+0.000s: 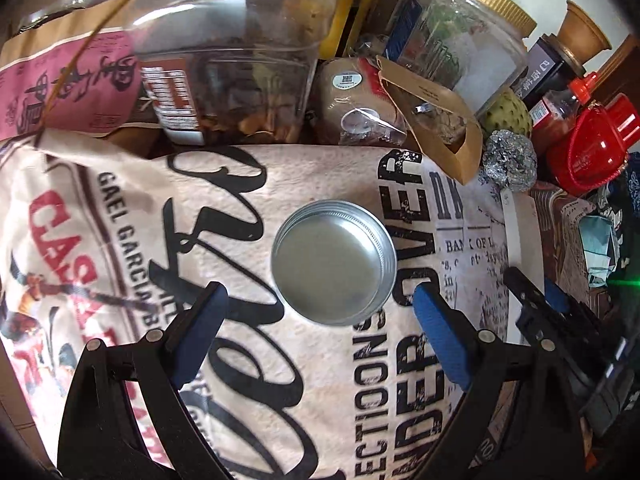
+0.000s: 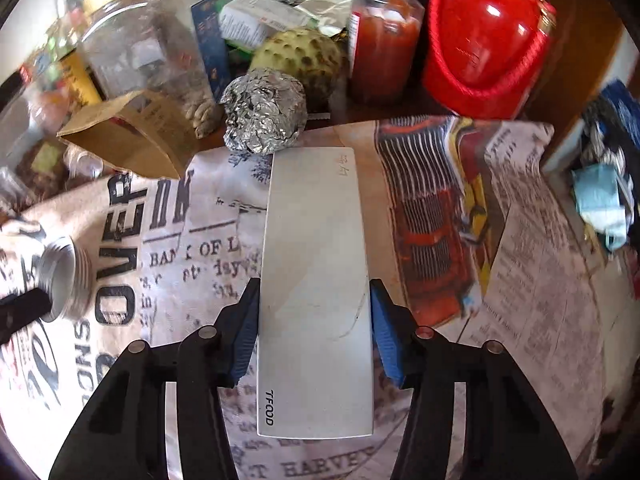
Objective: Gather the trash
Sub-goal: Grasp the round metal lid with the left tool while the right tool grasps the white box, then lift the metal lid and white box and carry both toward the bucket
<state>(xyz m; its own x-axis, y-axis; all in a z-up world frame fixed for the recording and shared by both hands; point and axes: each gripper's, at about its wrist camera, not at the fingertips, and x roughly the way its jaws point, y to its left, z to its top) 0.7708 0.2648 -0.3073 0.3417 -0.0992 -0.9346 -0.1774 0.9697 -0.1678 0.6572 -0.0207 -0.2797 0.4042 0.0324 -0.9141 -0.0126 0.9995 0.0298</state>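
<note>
Item: flat grey board (image 2: 316,292), lying on the printed cloth (image 2: 540,280); my right gripper (image 2: 316,320) clamps its long edges. Foil ball (image 2: 264,112) touches its 12 o'clock end. My left gripper (image 1: 320,320) spread wide; tin lid (image 1: 334,262) at 12 o'clock, not yet gripped. Step: picking up. Next: close on lid.

Left hand-held gripper (image 1: 320,304) open above round metal lid (image 1: 334,263) (hollow side up) on printed cloth (image 1: 120,208).
</note>
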